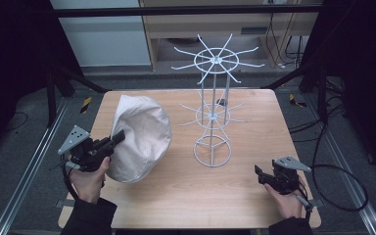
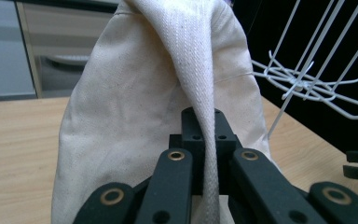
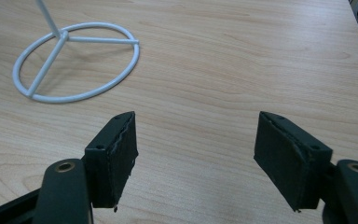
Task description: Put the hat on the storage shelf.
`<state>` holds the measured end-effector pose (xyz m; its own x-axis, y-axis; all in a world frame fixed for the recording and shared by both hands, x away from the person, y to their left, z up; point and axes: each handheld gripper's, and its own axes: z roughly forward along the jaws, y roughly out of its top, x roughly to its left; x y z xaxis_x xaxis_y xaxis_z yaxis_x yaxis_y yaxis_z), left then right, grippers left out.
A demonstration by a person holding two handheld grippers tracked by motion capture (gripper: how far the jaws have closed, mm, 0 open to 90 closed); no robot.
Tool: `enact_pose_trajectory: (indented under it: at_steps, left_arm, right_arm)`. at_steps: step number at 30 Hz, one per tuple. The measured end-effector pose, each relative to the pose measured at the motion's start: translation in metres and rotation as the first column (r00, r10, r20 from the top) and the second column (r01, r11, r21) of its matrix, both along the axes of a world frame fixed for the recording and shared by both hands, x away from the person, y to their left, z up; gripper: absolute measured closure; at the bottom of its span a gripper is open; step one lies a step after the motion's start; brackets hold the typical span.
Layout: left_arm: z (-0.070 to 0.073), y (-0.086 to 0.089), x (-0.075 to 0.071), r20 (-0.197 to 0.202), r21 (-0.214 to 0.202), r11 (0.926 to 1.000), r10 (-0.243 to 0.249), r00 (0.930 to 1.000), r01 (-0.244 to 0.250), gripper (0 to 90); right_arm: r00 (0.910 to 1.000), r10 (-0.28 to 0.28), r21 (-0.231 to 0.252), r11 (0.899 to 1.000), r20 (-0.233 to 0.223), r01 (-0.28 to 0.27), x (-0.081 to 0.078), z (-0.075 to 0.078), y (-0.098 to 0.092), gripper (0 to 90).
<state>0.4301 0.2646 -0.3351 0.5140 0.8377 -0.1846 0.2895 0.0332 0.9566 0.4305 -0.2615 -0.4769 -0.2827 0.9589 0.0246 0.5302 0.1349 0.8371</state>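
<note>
**Left gripper clamped on bag strap; right gripper spread above table**

**High view.** A cream canvas bag (image 1: 141,138) stands bulged on the wooden table (image 1: 245,196), at about 9 o'clock from the table's centre. The left gripper (image 1: 119,137) comes in from 7 o'clock, held in the person's left hand (image 1: 89,180), and its fingers meet the bag's left flank. A white wire hanging rack (image 1: 213,110), with two tiers of radiating hooks over a ring base, stands just right of the bag, toward 12 o'clock from the table's centre. The right gripper (image 1: 258,174) sits at 5 o'clock, well apart from the bag and the rack, pointing toward 9 o'clock.

**Left gripper view.** The fingers (image 2: 191,126) are closed on the bag's woven strap (image 2: 200,70), which runs up from between them toward 12 o'clock. The bag body fills the space behind. Rack hooks (image 2: 303,84) show at 3 o'clock, the table surface at 9 o'clock.

**Right gripper view.** The fingers (image 3: 116,154) stand wide, with nothing between them, above bare table. The rack's ring base (image 3: 81,95) lies at 10 o'clock, apart from the fingers.
</note>
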Motion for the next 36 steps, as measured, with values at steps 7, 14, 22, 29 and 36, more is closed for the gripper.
enact_pose_trajectory:
  at_steps: [7,14,22,29,36]
  left_arm:
    - [0.012,0.000,-0.012,0.065,-0.023,0.9997,-0.012,0.9978,0.013,88.3]
    - [0.024,0.000,-0.024,0.127,-0.043,0.9988,-0.019,0.9917,0.025,88.3]
    - [0.034,0.000,-0.036,0.185,-0.063,0.9974,-0.024,0.9825,0.037,88.3]
    - [0.044,-0.002,-0.046,0.238,-0.078,0.9957,-0.031,0.9708,0.050,88.3]
    - [0.054,-0.001,-0.052,0.288,-0.106,0.9924,-0.029,0.9571,0.062,88.3]
  right_arm:
    - [1.0000,0.001,-0.001,1.000,0.000,-0.001,0.000,0.000,0.000,29.8]
    - [1.0000,0.001,-0.001,1.000,0.001,-0.001,0.000,0.000,0.000,29.7]
    - [1.0000,0.004,-0.005,1.000,-0.004,-0.004,0.000,0.000,0.001,29.5]
    - [1.0000,0.000,-0.003,1.000,0.008,0.000,0.000,0.001,0.000,29.6]
    - [1.0000,0.003,-0.006,1.000,0.008,-0.003,0.000,0.000,0.001,29.6]
